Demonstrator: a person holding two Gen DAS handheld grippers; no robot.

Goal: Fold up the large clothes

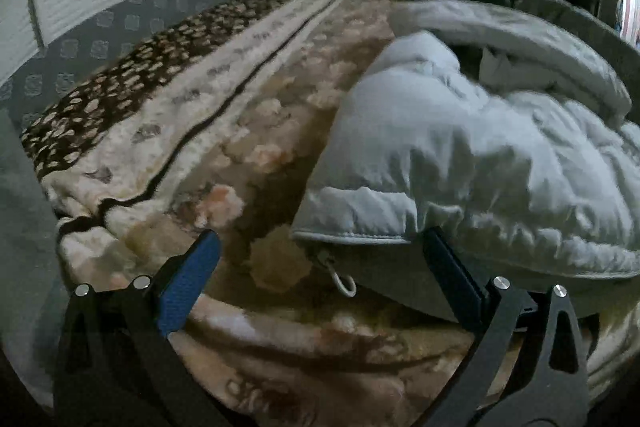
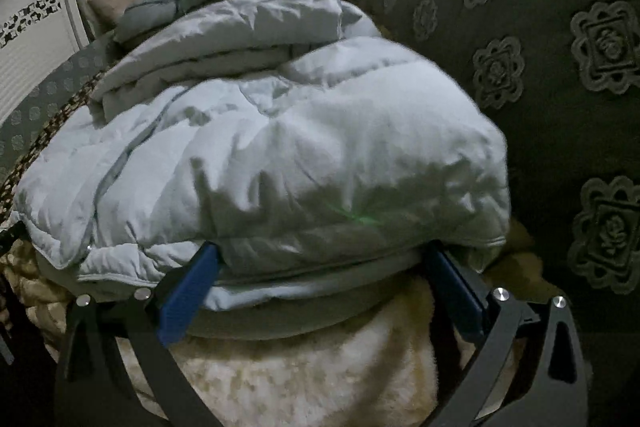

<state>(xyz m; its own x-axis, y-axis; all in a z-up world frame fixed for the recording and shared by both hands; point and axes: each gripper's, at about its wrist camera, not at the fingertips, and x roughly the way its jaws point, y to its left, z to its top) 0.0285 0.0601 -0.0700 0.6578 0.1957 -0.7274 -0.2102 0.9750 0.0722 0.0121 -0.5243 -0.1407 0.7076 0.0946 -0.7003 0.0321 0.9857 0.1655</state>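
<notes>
I see both grippers, left (image 1: pixel 320 251) and right (image 2: pixel 320 259), spread wide at near edge of folded pale-grey puffy quilted jacket (image 2: pixel 280 147) on floral plush blanket (image 1: pixel 180 155).

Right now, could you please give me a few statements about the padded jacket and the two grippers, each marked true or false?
1. The grey padded jacket lies folded on a floral blanket. True.
2. The left gripper is shut on the jacket. False: its jaws stand wide open at the jacket's edge.
3. The right gripper is open. True.
4. A white zipper pull cord hangs at the jacket's lower edge. True.
5. The jacket is bright red. False: it is pale grey.
</notes>
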